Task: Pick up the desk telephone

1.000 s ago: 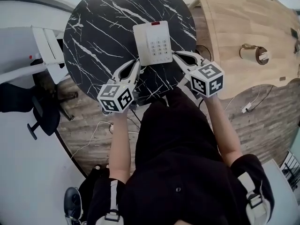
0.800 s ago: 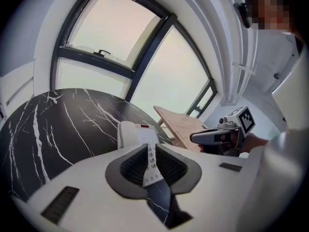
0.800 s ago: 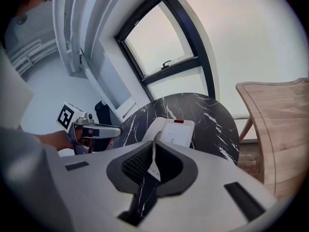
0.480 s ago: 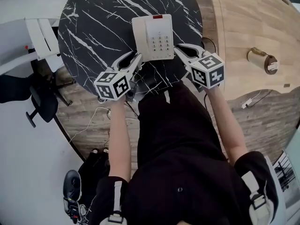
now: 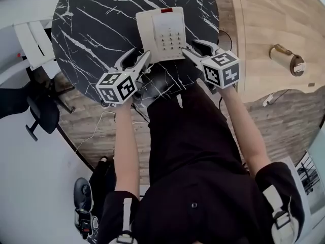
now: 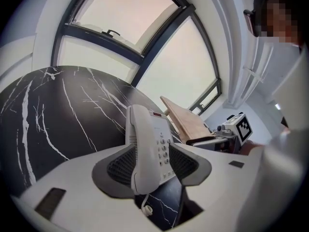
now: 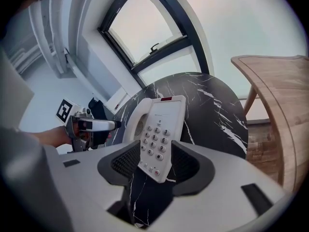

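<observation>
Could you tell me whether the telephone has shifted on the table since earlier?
No: the telephone stays equally far from the near rim of the table; only the view shifted.

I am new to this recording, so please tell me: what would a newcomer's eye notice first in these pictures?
A white desk telephone lies near the close edge of a round black marble table. The left hand-held gripper and the right hand-held gripper flank its near corners, their jaws opening, with the telephone showing between them but not gripped. A pale wooden table stands to the right.
</observation>
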Action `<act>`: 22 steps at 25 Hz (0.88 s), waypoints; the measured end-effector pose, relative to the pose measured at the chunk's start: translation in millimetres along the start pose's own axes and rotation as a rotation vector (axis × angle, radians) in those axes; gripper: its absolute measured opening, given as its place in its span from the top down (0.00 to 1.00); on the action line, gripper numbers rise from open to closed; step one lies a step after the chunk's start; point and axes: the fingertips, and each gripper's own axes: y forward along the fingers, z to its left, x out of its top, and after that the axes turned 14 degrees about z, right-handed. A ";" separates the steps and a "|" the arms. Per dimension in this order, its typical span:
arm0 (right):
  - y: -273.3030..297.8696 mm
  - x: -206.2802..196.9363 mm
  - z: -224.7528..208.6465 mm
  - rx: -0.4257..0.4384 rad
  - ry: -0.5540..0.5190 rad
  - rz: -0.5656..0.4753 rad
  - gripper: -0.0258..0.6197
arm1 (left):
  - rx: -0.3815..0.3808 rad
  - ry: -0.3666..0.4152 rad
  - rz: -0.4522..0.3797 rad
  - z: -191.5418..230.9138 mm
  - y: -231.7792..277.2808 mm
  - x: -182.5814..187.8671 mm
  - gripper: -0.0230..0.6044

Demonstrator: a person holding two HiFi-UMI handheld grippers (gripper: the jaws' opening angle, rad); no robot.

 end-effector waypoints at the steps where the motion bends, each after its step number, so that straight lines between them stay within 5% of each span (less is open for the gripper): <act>1: 3.2 -2.0 -0.2 0.005 0.009 0.003 0.66 | -0.004 -0.002 -0.008 1.4 2.4 0.8 0.59; 10: 32.6 -5.7 -6.3 0.030 0.036 0.025 0.55 | -0.073 0.032 0.037 7.1 29.9 -1.4 0.45; 22: 53.6 2.6 -20.4 0.022 0.043 0.036 0.48 | -0.117 0.006 0.067 17.8 53.4 6.3 0.39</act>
